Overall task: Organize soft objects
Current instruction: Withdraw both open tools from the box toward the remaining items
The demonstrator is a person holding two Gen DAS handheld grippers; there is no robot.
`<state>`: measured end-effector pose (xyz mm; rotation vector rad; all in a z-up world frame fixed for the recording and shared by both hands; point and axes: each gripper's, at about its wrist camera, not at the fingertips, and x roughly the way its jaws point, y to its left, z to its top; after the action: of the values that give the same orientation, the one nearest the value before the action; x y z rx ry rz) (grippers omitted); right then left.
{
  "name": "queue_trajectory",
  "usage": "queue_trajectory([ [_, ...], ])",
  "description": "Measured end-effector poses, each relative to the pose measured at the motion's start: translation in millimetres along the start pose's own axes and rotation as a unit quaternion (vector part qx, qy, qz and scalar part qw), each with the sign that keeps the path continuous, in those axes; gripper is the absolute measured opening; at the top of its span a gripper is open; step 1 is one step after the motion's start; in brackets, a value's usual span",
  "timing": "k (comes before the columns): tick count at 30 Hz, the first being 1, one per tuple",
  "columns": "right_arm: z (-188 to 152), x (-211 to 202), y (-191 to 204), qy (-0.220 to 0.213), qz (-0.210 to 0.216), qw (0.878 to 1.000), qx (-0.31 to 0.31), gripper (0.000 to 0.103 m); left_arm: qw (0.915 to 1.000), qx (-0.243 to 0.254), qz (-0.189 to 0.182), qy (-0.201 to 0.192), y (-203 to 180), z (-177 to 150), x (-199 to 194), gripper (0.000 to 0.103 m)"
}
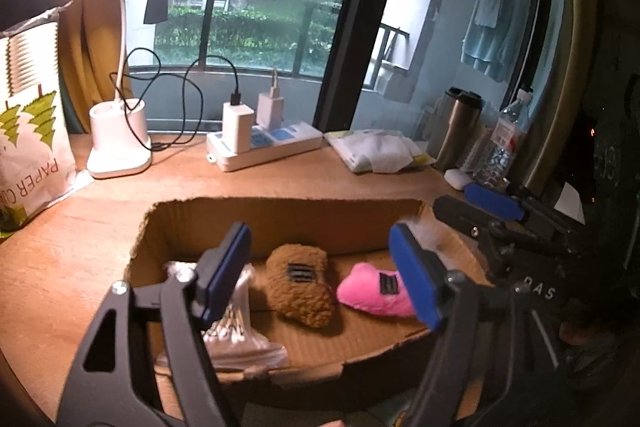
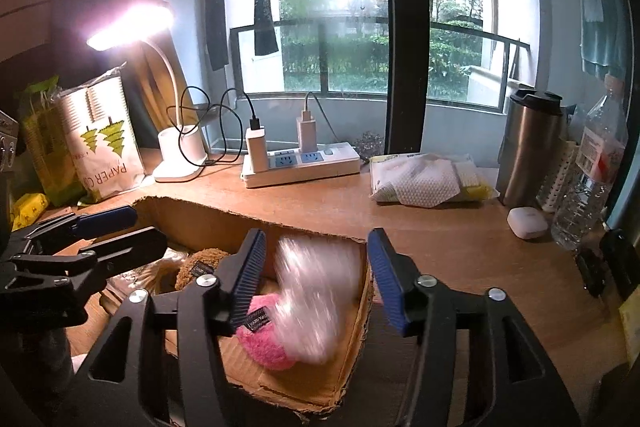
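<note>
By a window, a wooden counter (image 2: 460,247) carries an open cardboard box (image 1: 280,215) holding a brown plush (image 1: 302,285) and a pink plush (image 1: 370,291). A blurred white fluffy bundle (image 2: 316,291) sits directly between the right tool (image 2: 316,281) and its parted pads (contact unclear), over the box's right end. The left tool (image 1: 320,275) gapes empty, pointing at the brown plush.

Readable text on the desk

We read "PAPER" and the start of a second word, "C", printed sideways on the white paper bag (image 1: 34,155) with green tree shapes at the left; on the dark gripper body (image 1: 540,289) at the right edge of the left wrist view we make out the letters "DAS"; the small dark labels on the brown plush (image 1: 300,289) and the pink plush (image 1: 376,291) stay too small for us to read
</note>
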<state>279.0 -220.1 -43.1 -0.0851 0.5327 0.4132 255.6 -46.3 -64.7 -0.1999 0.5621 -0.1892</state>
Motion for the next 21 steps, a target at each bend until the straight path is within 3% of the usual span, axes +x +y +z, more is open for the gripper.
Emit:
queue_trajectory([
  [10,-1,-30,10,-0.016,0.001,1.0,-0.004,0.061,0.9997,0.006,0.0,-0.022,0,0,-34,0.074],
  [21,-1,-66,29,-0.031,0.015,0.999,-0.009,0.061,0.9998,0.008,-0.003,-0.019,4,-14,-62,0.074],
])
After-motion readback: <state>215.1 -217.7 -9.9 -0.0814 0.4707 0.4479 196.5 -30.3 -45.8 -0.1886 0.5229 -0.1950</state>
